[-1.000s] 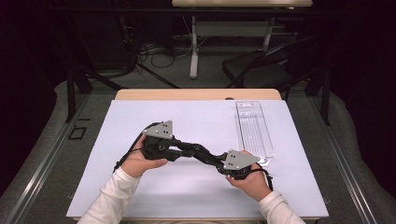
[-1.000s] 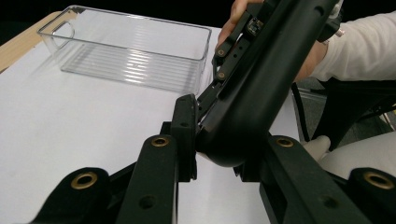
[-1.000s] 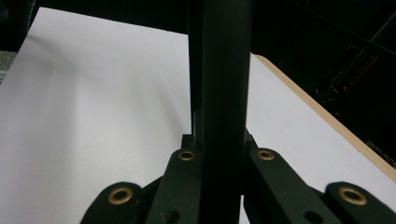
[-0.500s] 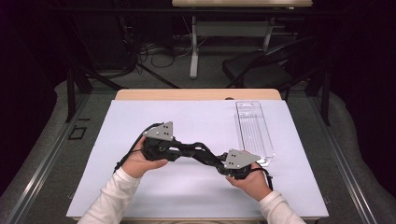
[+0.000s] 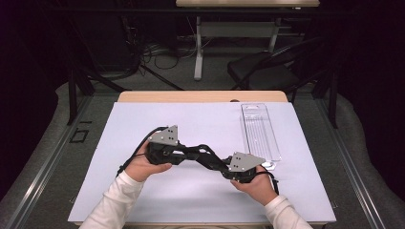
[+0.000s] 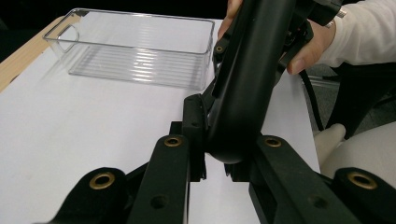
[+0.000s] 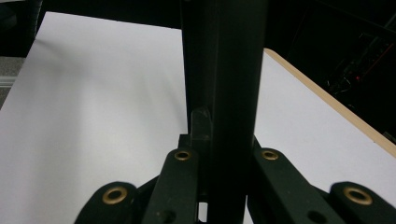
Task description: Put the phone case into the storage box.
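Note:
My left gripper and right gripper point at each other low over the white sheet, their black jaws interlocked. In the left gripper view my left gripper has a rounded black jaw of the right gripper between its pads. Its jaws have just been closing on that jaw. In the right gripper view my right gripper is shut on an upright black jaw of the left gripper. A hand holds the right gripper's body.
A clear plastic tray lies lengthwise on the right side of the sheet, just beyond the right hand, and also appears as the clear tray. The table's wooden far edge borders the sheet. A dark chair stands behind the table.

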`<state>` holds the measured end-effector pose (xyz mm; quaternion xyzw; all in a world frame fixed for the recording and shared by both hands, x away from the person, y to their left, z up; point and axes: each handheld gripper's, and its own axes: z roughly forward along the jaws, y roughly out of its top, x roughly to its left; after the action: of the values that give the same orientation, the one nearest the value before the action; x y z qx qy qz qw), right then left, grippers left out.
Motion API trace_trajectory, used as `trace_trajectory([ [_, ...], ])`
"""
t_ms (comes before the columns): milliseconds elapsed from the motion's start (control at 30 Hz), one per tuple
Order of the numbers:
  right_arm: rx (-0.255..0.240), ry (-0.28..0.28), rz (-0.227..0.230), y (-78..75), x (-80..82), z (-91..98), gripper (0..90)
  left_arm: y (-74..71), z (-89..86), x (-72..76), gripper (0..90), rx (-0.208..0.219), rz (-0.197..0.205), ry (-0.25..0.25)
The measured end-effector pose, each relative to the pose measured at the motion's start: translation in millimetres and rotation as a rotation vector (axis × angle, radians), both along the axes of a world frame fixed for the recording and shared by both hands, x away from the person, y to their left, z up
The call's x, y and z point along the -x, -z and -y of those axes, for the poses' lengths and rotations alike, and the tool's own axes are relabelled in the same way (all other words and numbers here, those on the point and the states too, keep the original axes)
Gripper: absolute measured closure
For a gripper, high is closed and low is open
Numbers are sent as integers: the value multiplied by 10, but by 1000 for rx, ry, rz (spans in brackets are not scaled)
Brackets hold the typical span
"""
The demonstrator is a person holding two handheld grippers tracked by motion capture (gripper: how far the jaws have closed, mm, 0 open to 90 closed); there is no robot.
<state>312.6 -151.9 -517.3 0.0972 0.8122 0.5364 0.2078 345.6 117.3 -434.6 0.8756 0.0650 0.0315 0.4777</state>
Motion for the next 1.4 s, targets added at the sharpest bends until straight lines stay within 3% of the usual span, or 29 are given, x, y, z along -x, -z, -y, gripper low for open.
trace_trajectory([
  [300,-2,7,-11,7,-5,3,829,17,-2,2,815,-5,35,25],
  [600,-11,24,-5,-1,-6,10,777,34,-27,-29,816,-5,21,13],
  [767,-11,32,-3,-3,-3,4,731,39,-40,-51,816,-5,-20,-12],
  [967,-31,42,-17,-4,-9,0,634,47,-72,-93,816,4,-113,-68],
  [1400,-55,53,-44,-29,7,-14,545,44,-117,-129,816,4,-247,-150],
])
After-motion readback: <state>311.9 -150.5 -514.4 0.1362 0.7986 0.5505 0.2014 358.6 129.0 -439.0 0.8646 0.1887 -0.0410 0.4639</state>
